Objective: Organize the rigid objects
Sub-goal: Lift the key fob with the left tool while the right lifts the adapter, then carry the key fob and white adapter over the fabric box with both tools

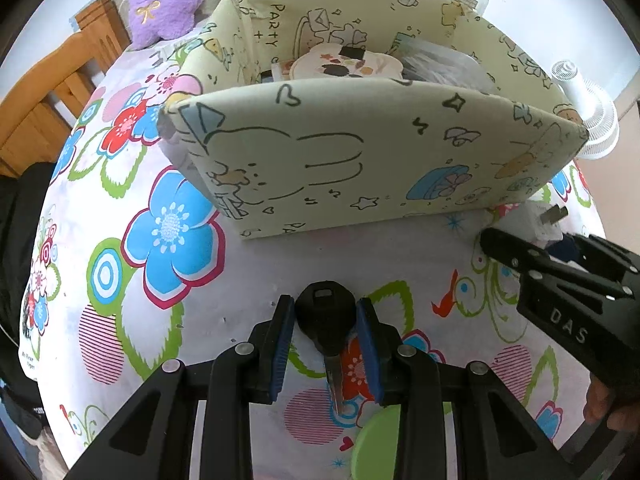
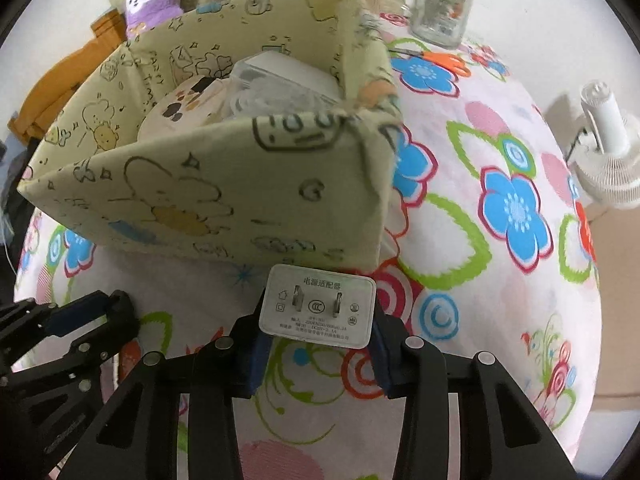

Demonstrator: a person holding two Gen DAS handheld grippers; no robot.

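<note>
My left gripper [image 1: 325,310] is shut on a black-headed key [image 1: 326,320], its metal blade pointing back toward the camera, above the floral tablecloth [image 1: 168,220]. My right gripper [image 2: 318,320] is shut on a white power adapter [image 2: 318,306], prongs facing the camera. It shows at the right of the left wrist view [image 1: 532,236]. A cream fabric storage box [image 1: 360,152] with cartoon prints stands just beyond both grippers, also in the right wrist view [image 2: 208,196]. Inside it lie a round patterned item [image 1: 344,62] and a clear plastic item [image 2: 276,84].
A purple plush toy [image 1: 164,0] sits behind the box at left. A glass jar [image 2: 444,4] stands at the back right. A small white fan [image 2: 608,152] stands at the table's right edge. A wooden chair [image 1: 52,96] is at the left.
</note>
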